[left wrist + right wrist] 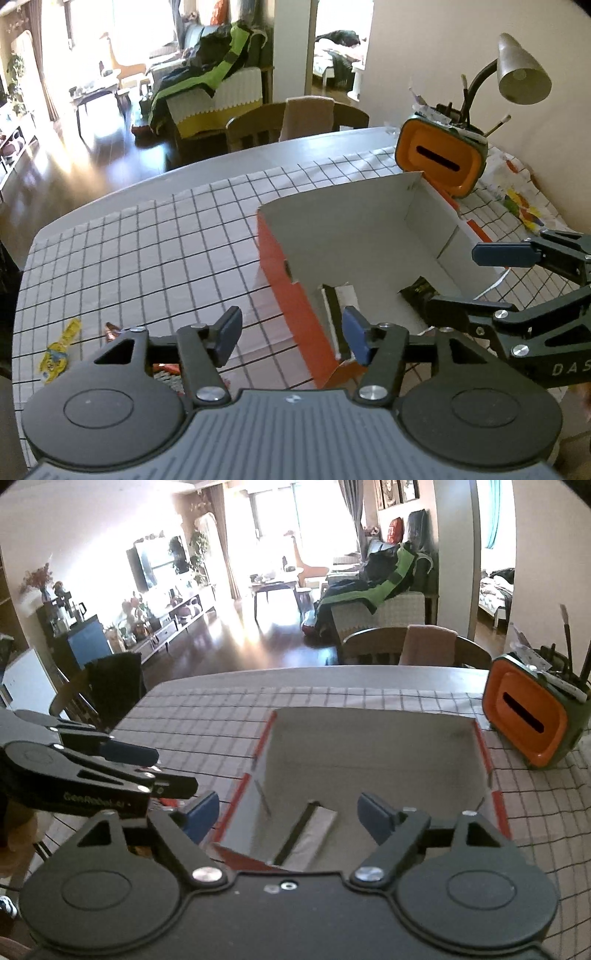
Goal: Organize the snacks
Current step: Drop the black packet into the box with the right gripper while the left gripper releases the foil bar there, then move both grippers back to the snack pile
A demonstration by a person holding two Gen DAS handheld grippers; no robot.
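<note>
From the left wrist, the left gripper (291, 334) hung with its jaws apart and nothing between them, above the near left corner of an open orange box (280, 266) that stood on a checked cloth (147, 240). Inside the box lay a flat pack (341, 306) with a dark edge near the front wall and a dark snack (417, 291) further right. The right gripper (469, 280) reached in from the right over the box, jaws wide and empty, its lower finger close above the dark snack; whether it touched could not be told. Left of the box, a yellow wrapper (61, 350) and a small reddish wrapper (110, 330) lay loose on the cloth near its front edge, well apart from the box. An orange case (439, 158) stood just behind the box, under a lamp (521, 70). From the right wrist, the right gripper (286, 819) pointed into the box (484, 753), jaws apart and empty, with the flat pack (314, 830) lying below and between the fingers. The left gripper (162, 768) sat at the left, beside the box wall. The job looked part done, with loose snacks still outside. The two grippers were close, so a reach across could knock them together; a low sweep could catch the thin box wall and drag the box; and the flat wrappers could slip from a shallow pinch on the cloth.
</note>
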